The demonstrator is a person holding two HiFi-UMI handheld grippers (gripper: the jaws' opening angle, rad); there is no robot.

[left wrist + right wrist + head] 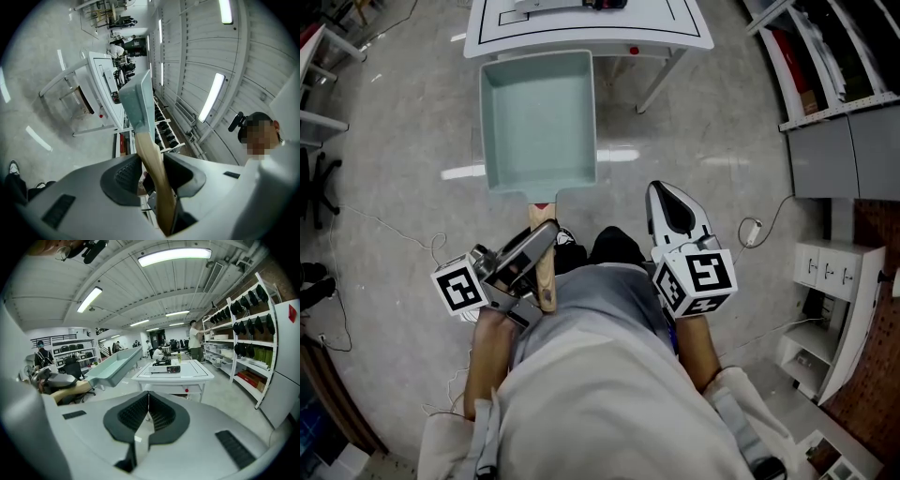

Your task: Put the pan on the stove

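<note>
Head view: pan (539, 122) in left tongs (541, 249)

Pale, glossy floor (712, 141) catching streaks of lamp glare. White table (675, 37) on white legs at the head view's top edge. Shelving racks (248, 333) line the right wall, with dark items hung in rows. White ribbed ceiling with long tube lights (174, 255). Small white cabinet (827, 274) at right. Loose cables (389, 228) trail on the floor at left.

Pale teal pan (539, 122), tan wooden handle (545, 277), white table (675, 28).
</note>
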